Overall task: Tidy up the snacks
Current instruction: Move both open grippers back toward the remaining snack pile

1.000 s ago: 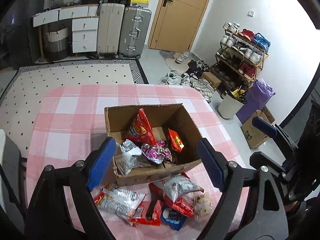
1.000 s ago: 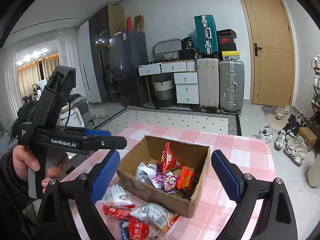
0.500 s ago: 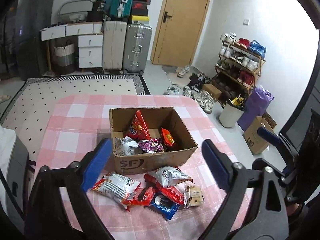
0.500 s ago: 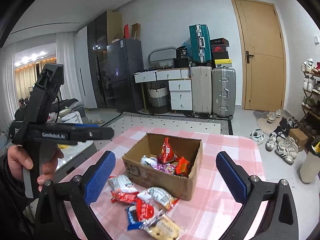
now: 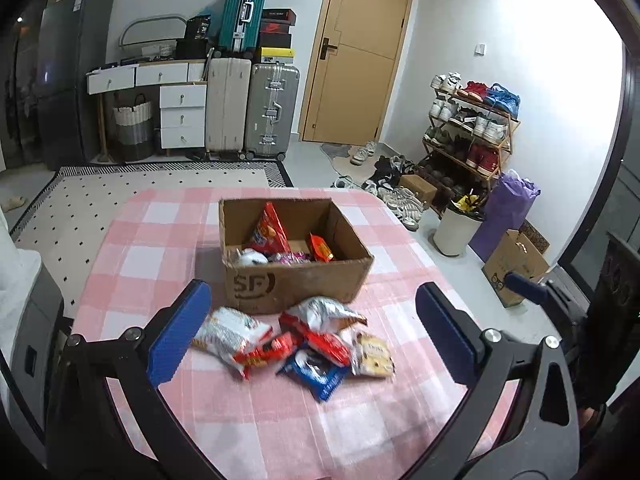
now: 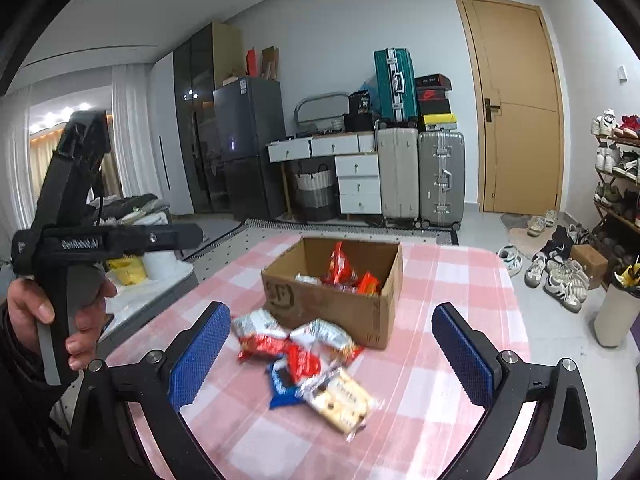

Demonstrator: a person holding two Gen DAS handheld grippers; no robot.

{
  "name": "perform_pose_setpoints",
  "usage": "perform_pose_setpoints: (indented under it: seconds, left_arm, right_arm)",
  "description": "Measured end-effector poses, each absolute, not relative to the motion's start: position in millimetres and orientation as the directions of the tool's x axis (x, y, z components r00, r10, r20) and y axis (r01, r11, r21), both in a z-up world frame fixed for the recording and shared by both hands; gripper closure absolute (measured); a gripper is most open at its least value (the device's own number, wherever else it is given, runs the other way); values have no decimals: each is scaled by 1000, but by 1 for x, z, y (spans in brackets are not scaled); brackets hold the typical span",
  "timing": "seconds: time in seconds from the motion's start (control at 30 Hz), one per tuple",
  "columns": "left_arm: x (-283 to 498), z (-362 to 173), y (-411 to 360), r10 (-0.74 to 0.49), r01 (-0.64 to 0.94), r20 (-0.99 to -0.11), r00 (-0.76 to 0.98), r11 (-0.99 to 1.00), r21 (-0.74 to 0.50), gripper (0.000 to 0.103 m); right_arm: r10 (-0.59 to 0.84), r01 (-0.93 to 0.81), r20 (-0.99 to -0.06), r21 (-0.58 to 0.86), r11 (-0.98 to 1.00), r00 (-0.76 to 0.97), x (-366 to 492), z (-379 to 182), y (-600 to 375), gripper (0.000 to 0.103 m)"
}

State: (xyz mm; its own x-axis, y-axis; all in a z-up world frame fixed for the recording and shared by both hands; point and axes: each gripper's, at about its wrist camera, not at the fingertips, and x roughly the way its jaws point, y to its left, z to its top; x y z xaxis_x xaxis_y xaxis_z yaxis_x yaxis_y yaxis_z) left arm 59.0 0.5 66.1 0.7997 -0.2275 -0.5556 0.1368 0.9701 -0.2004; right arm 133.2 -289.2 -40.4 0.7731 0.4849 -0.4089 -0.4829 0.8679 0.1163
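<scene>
Both grippers had backed away from cardboard box point(image 5: 296, 280); left gripper point(image 5: 312, 330) jaws just widened, right gripper point(image 6: 332, 354) gaped too, nothing between either pair. Left hand point(image 6: 56, 312) gripped its handle. Loose snack packets point(image 5: 296, 344) heaped just before box; more packets inside box, on pink checked tablecloth point(image 5: 160, 248).

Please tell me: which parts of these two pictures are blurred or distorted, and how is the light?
Left wrist view: snack packets slightly smeared, cardboard box sharper; fisheye bends the door; even indoor light. Right wrist view: packets and box clearly motion-blurred; bright lamps glare at far left; dark corners in both.
</scene>
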Motion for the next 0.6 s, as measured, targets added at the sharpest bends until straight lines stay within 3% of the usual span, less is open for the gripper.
perform_pose_setpoints:
  seconds: [0.3, 0.6]
  left_arm:
    - [15, 47, 1, -207, 123, -553, 807, 975, -186, 1]
    - [4, 2, 10, -185, 87, -610, 771, 978, -187, 1]
  right_arm:
    - [434, -460, -523, 88, 883, 734, 123, -83, -279, 1]
    - [414, -436, -571, 106, 894, 709, 124, -114, -276, 1]
